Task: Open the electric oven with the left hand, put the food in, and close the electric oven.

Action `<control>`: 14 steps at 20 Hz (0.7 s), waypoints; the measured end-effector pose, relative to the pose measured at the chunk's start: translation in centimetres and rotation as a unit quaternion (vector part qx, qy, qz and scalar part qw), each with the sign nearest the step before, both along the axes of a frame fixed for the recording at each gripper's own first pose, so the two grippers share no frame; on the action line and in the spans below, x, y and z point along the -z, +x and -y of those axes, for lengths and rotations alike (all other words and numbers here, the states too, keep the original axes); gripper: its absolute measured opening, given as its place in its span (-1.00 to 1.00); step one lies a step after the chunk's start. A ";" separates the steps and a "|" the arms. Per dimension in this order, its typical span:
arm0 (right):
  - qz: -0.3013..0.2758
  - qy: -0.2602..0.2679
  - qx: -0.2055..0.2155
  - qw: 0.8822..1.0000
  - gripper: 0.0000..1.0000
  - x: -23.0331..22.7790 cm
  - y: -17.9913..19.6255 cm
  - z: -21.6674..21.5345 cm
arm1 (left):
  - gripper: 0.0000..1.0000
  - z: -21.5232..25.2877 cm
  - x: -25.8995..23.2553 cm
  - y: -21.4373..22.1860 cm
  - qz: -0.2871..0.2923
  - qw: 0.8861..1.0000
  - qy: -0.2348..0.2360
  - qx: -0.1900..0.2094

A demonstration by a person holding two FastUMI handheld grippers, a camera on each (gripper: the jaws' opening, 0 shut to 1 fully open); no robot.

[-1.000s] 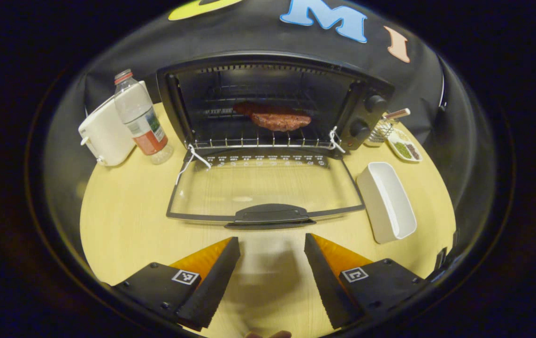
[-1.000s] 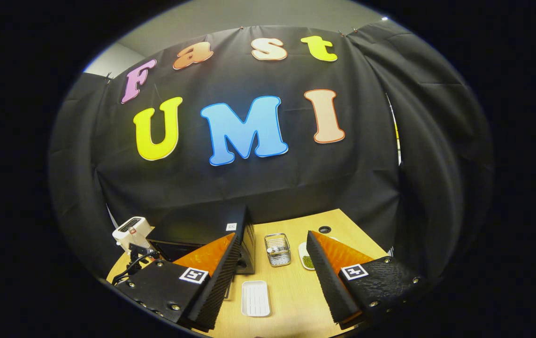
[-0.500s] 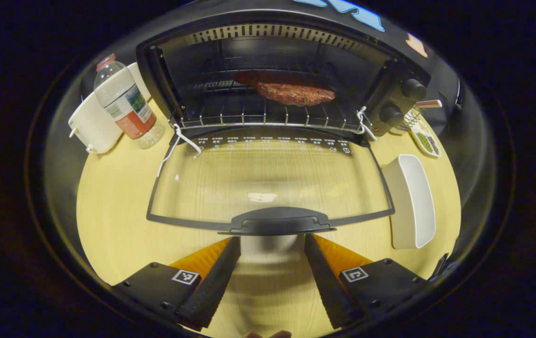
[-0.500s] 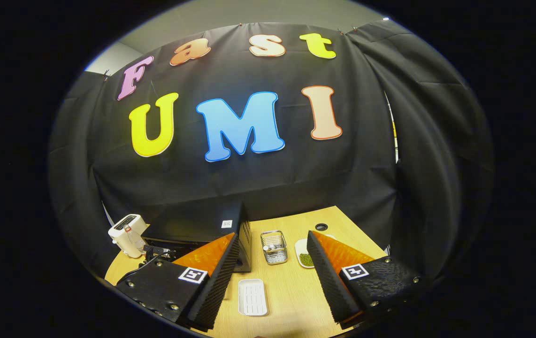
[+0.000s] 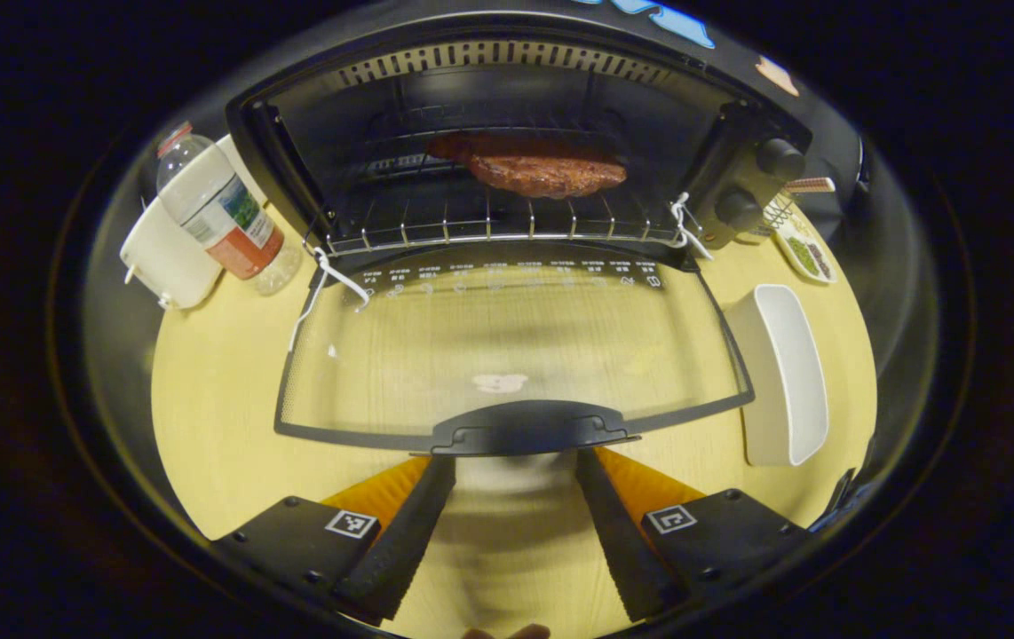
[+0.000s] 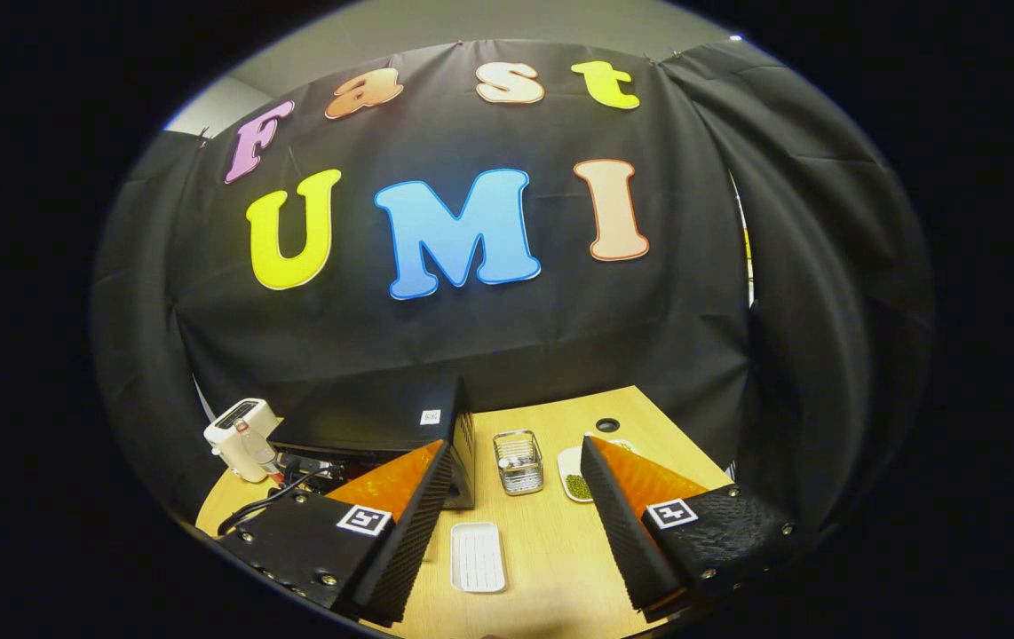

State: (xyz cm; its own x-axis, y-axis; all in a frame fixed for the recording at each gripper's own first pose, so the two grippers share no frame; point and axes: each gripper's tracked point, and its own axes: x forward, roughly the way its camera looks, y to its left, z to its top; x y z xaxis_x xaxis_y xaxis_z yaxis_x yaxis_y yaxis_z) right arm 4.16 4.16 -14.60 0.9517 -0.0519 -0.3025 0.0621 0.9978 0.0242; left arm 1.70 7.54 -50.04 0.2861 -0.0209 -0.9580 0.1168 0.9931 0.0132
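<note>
Over the last second the left tool (image 5: 503, 466) has advanced toward the oven door handle (image 5: 532, 428). Its fingers are spread, and their tips now sit just below the handle, one near each end; contact cannot be confirmed. The glass door (image 5: 507, 346) lies fully open, flat toward the surface (image 5: 214, 373). Judgement: the food is loaded, and the remaining step is to lift the door shut.

Beyond the door, the food (image 5: 547, 173), a brown patty, rests on the wire rack (image 5: 489, 226) inside the electric oven (image 5: 507, 133), toward the back.

Containers, relative to the oven:
- White tray (image 5: 782, 373), right of the door: empty.
- Small dish (image 5: 809, 253), right of the oven body: holds green and dark contents.
- Wire basket (image 5: 778, 213), just behind the dish: contents unclear.
- Bottle (image 5: 218, 209), left of the oven: appears nearly empty.

The right tool (image 6: 516, 515) is held spread, pinching nothing, above the surface to the right of the oven.
</note>
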 end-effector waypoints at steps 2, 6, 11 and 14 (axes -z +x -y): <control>-0.001 -0.001 -0.001 1.000 0.78 0.1 -0.1 0.0 | 0.96 0.1 -0.8 0.0 0.006 1.000 -0.008 -0.002; 0.000 0.002 0.003 1.000 0.80 0.1 -0.4 0.2 | 0.96 0.2 -2.9 -0.1 0.025 1.000 -0.015 0.002; 0.012 -0.005 0.000 1.000 0.81 -0.8 -0.4 0.1 | 0.96 0.4 -6.7 0.7 0.077 0.997 -0.021 0.007; 0.017 -0.003 -0.001 1.000 0.81 -1.1 -0.5 -0.1 | 0.89 0.1 -7.7 1.7 0.104 0.994 -0.007 0.022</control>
State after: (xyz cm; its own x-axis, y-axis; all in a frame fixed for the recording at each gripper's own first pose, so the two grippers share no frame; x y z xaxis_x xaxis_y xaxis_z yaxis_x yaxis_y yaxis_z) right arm 3.68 4.24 -13.48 0.9614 -0.0519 -0.2704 0.0594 0.9980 0.0195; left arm 3.36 7.43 -42.30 0.4763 -0.0501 -0.8778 0.1563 0.9873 0.0285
